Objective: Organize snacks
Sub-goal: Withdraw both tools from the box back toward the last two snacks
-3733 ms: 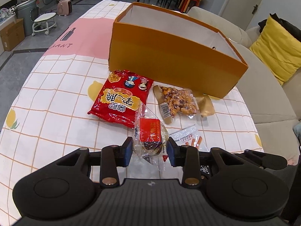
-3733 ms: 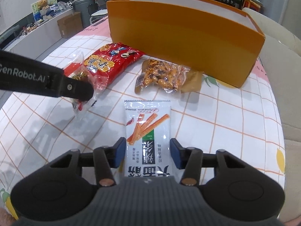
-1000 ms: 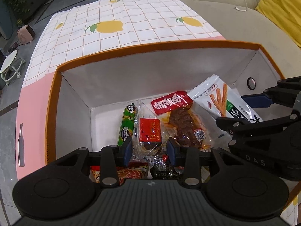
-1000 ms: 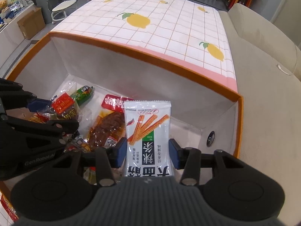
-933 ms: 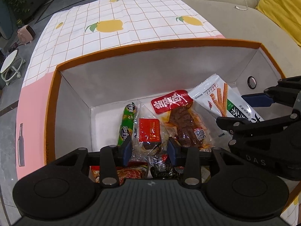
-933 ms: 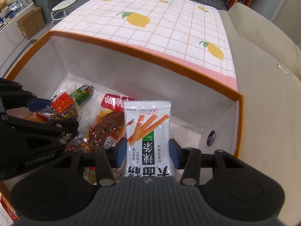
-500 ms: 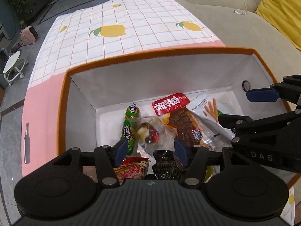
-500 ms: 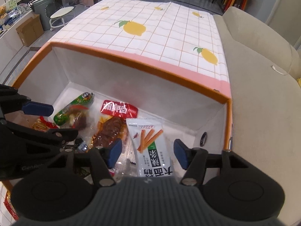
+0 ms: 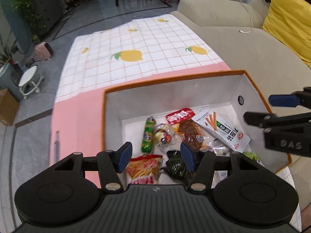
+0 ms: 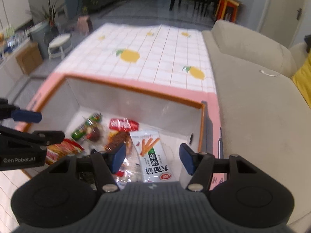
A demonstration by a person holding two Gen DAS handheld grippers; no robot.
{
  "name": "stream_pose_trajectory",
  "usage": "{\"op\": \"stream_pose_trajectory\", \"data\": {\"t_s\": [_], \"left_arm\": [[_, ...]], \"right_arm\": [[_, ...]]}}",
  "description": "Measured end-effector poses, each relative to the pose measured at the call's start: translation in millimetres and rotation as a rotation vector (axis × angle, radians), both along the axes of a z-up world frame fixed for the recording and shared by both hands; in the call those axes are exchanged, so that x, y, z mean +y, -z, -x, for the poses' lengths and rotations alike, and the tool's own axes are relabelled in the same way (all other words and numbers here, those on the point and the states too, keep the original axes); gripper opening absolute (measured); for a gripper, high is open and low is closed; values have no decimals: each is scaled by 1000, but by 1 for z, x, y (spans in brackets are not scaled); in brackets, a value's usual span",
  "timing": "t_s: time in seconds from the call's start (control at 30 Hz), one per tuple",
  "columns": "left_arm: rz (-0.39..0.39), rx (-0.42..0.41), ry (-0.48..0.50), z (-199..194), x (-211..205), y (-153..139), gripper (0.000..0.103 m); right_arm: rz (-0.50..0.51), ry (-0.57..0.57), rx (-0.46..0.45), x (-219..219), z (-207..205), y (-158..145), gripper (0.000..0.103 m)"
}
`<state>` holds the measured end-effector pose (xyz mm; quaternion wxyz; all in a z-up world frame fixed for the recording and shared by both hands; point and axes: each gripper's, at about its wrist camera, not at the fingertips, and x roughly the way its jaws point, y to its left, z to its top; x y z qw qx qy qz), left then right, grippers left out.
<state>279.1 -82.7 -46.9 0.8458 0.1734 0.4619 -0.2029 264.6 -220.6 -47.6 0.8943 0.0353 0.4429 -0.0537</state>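
Observation:
The orange box (image 9: 175,77) (image 10: 136,89) stands on the lemon-print tablecloth (image 9: 136,44), white inside. Within it lie a white noodle-stick packet (image 9: 223,130) (image 10: 153,155), a clear-wrapped round snack (image 9: 164,136) (image 10: 93,132), a green sausage (image 9: 148,134), a red packet (image 9: 179,115), a brown meat snack (image 9: 191,134) and a red-yellow chips bag (image 9: 144,167). My left gripper (image 9: 156,153) hangs open above the box's left half, nothing between its fingers. My right gripper (image 10: 152,157) hangs open above the white packet, clear of it.
A beige sofa (image 9: 243,44) with a yellow cushion (image 9: 287,15) runs along the table's right side. A dark green packet (image 9: 176,165) lies at the box's near wall. On the floor at the left stand a white stool (image 9: 29,79) and a cardboard box (image 9: 5,106).
Both grippers opened and let their packets drop into the box: the round snack from the left, the white noodle-stick packet from the right. Both then rose away from the box.

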Motion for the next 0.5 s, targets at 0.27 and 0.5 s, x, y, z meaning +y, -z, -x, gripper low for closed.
{"op": "stream_pose_trajectory", "data": {"t_s": [0.27, 0.5], "left_arm": [[16, -151, -8, 63, 24, -37, 67], [40, -297, -17, 124, 43, -56, 67]], "right_arm": [[5, 42, -194, 21, 67, -38, 59], [-51, 75, -298, 41, 125, -49, 60]]}}
